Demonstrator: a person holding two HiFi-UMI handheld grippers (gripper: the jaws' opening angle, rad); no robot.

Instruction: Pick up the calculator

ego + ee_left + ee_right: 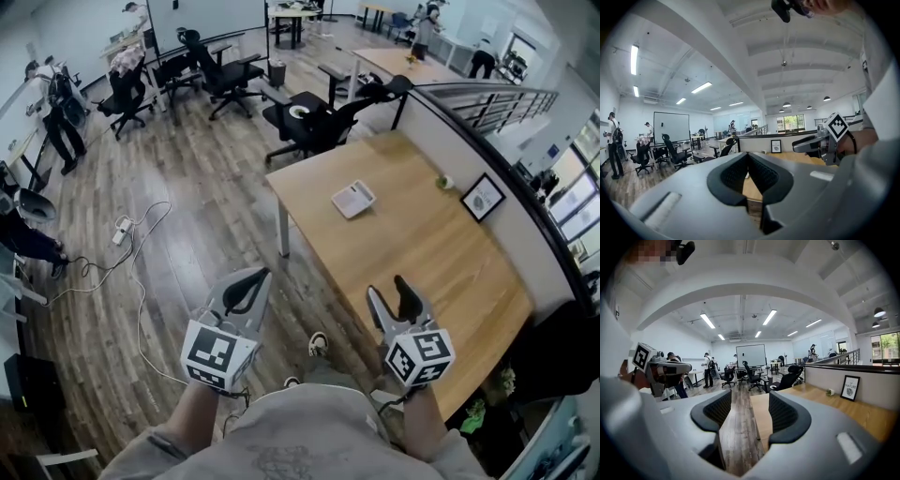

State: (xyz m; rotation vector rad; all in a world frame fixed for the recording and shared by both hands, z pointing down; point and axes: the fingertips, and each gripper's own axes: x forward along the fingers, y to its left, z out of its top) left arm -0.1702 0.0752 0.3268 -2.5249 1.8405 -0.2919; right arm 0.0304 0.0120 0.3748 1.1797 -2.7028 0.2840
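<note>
The person stands at the near corner of a long wooden counter [422, 253] with a gripper raised in each hand, both held out at about the same height. The left gripper [246, 292] hangs over the plank floor [187, 234], off the counter's left side. Its fingers [731, 176] are brought together at the tips and there is nothing between them, only a sliver of counter showing through the lower gap. The right gripper [392, 298] is over the counter's near edge. Its fingers [785, 416] stand apart and empty, and the floor and the counter's edge show between them. The calculator [353, 199], a pale flat slab, lies face up on the counter toward the far end, nearer the left edge than the partition, well apart from both grippers and touched by neither. Beyond it a black picture frame [483, 197] leans against the partition on the counter's right side, with a small green potted thing [444, 182] just beside it. A black office chair [309, 122] sits at the counter's far end, and a white cable [141, 281] trails across the floor to the left.
</note>
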